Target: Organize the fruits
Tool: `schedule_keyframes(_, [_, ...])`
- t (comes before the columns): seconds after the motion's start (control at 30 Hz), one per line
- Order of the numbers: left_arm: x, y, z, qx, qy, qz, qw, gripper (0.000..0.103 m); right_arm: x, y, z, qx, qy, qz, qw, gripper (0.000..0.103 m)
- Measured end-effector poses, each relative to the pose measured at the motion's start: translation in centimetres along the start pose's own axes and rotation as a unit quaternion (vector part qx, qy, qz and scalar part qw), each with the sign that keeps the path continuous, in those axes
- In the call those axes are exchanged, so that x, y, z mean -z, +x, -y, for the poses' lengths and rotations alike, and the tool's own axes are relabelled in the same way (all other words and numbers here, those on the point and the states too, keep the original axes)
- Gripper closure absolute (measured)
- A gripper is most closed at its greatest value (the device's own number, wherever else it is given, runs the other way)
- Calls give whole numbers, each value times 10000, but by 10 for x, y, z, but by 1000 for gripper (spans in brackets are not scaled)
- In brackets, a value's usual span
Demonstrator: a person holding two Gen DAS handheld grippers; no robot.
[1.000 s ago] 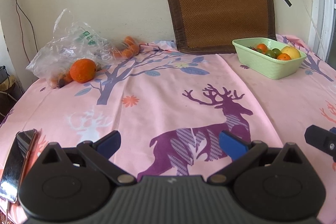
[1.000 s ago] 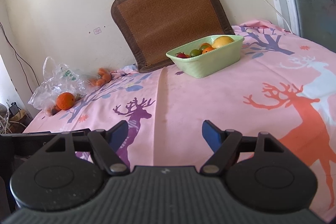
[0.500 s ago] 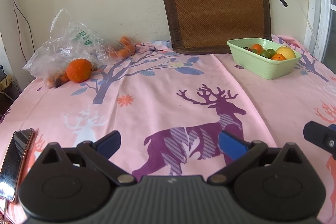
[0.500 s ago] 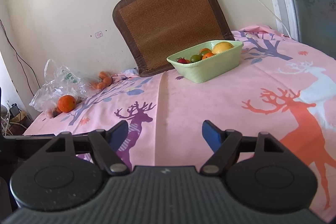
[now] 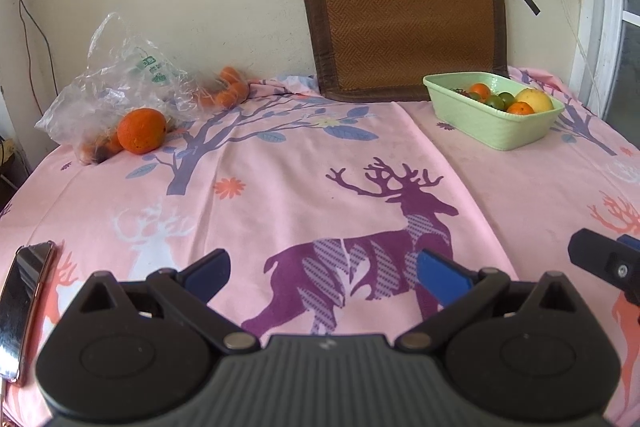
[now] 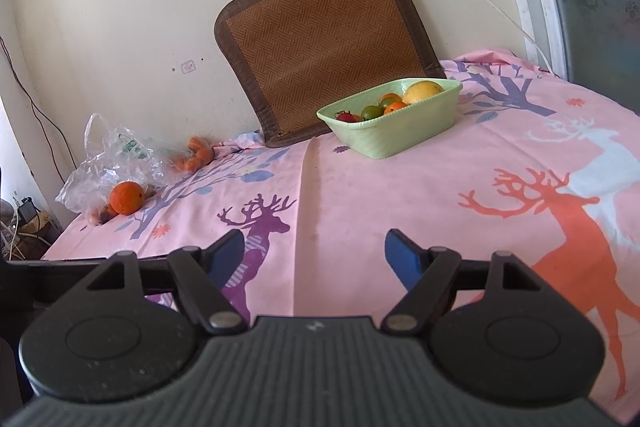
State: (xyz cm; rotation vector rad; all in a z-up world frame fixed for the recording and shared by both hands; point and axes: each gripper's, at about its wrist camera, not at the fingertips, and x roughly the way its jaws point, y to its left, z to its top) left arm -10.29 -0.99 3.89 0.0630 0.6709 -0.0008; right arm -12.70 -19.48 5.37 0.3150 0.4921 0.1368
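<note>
Orange (image 5: 141, 130): eleven o'clock, well beyond left gripper (image 5: 323, 273)
Basket (image 5: 492, 129): one o'clock
Jaws: both grippers' spread, empty
Bag (image 5: 116, 79): behind orange

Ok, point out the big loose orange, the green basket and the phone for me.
big loose orange (image 5: 141, 130), left wrist view, middle of its peel.
green basket (image 6: 394, 134), right wrist view, front wall.
phone (image 5: 21, 303), left wrist view, middle of its glossy face.

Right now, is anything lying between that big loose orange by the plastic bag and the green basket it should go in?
Nothing visible: between the orange and the green basket lies only bare pink tablecloth.
</note>
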Motion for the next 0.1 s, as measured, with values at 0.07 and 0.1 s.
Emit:
schedule_keyframes(0.07, [0, 0, 0, 8, -22, 6, 10000, 0, 1, 0, -1, -6, -23, 16, 10000, 24])
schedule_keyframes(0.1, [0, 1, 0, -2, -39, -2, 10000, 0, 1, 0, -2, -5, -35, 19, 10000, 24])
